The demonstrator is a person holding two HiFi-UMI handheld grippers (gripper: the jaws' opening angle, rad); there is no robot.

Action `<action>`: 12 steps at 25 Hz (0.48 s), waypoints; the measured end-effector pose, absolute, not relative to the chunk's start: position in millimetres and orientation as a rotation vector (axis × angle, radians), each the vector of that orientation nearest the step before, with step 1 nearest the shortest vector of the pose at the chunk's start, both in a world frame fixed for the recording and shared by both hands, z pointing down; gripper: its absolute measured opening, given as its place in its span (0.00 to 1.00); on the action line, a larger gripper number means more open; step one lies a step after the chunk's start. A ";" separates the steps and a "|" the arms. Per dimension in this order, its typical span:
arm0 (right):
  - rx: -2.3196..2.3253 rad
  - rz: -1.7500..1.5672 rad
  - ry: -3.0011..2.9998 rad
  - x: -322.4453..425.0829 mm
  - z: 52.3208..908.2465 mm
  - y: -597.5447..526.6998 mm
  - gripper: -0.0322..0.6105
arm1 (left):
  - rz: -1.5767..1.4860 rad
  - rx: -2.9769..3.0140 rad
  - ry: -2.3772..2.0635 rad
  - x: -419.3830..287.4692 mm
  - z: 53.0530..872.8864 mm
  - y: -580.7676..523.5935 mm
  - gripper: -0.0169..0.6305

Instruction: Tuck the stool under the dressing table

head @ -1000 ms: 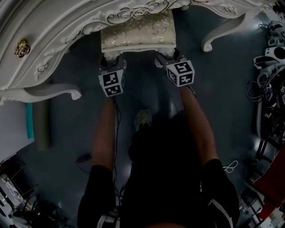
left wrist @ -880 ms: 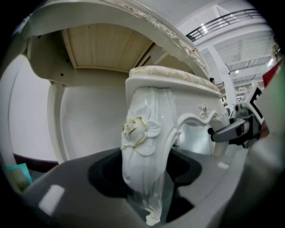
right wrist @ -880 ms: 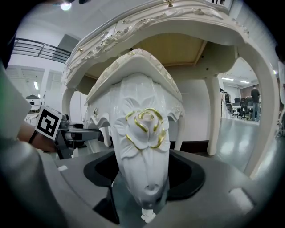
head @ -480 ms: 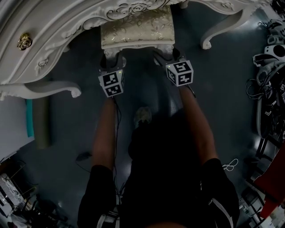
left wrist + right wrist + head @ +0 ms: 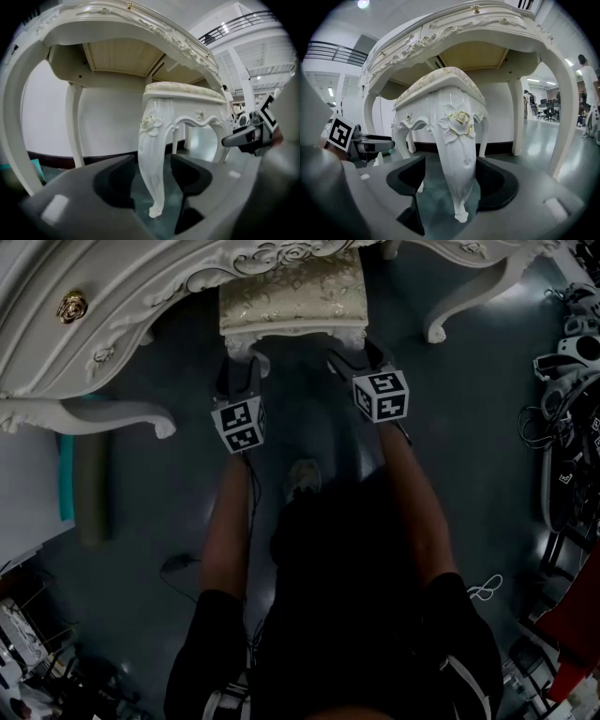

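Inspection found the stool (image 5: 292,296) at the top centre of the head view. Its far part lay beneath the carved front edge of the dressing table (image 5: 112,277), and its near edge and two near legs stood out on the dark floor (image 5: 309,427). The seat's long axis ran left to right across the frame, parallel with the table front. The stool lay straight ahead of both tools, toward the top of the frame, with neither hand nearer than the other. The left gripper (image 5: 241,367) stood at the near left leg (image 5: 153,154), which rose between its jaws; floor showed on either side of the leg, so the grip was released. The right gripper (image 5: 356,354) straddled the near right leg (image 5: 461,159); its jaws had just been opening and stood wide, with the leg between them untouched. In my judgement, any further push would run toward the top of the frame, along the stool's short axis. No open container was in view; a gold knob (image 5: 72,307) marked a shut drawer front, contents unseen.
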State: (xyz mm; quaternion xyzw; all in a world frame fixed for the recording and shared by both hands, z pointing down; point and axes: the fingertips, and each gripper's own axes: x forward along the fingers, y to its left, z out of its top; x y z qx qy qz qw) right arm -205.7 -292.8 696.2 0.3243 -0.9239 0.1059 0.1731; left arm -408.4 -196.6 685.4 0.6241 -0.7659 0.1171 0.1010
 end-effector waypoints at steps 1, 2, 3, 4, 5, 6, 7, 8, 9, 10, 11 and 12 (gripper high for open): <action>0.927 0.305 -2.617 -204.0 695.6 -291.8 0.58 | 0.340 1.840 -2.267 -408.1 683.1 -194.3 0.40; 0.933 0.311 -2.613 -202.2 695.1 -290.5 0.58 | 0.330 1.833 -2.275 -408.0 680.6 -191.3 0.39; 0.939 0.319 -2.608 -200.6 695.0 -288.6 0.58 | 0.318 1.825 -2.284 -408.1 678.4 -187.8 0.36; 0.943 0.330 -2.601 -199.2 695.2 -286.0 0.58 | 0.309 1.816 -2.290 -407.9 676.6 -183.9 0.33; 0.945 0.339 -2.595 -197.9 695.5 -283.2 0.57 | 0.306 1.810 -2.289 -407.0 675.5 -180.2 0.31; 0.949 0.346 -2.588 -196.5 695.8 -280.7 0.57 | 0.308 1.804 -2.286 -405.7 674.8 -176.7 0.29; 0.954 0.352 -2.582 -194.7 695.7 -278.5 0.57 | 0.312 1.798 -2.287 -404.5 674.7 -173.4 0.26; 0.961 0.359 -2.578 -192.8 695.3 -276.7 0.57 | 0.319 1.787 -2.295 -404.1 674.8 -169.8 0.23; 0.969 0.368 -2.576 -190.8 694.4 -274.9 0.57 | 0.330 1.768 -2.312 -404.7 675.0 -165.7 0.17; 0.975 0.378 -2.575 -189.2 693.3 -272.9 0.57 | 0.343 1.747 -2.329 -405.5 675.1 -161.3 0.10; 0.979 0.389 -2.575 -187.9 692.4 -270.7 0.56 | 0.350 1.733 -2.338 -405.4 674.6 -157.7 0.05; 0.982 0.403 -2.575 -187.0 691.8 -268.7 0.55 | 0.349 1.729 -2.337 -404.2 673.4 -155.3 0.04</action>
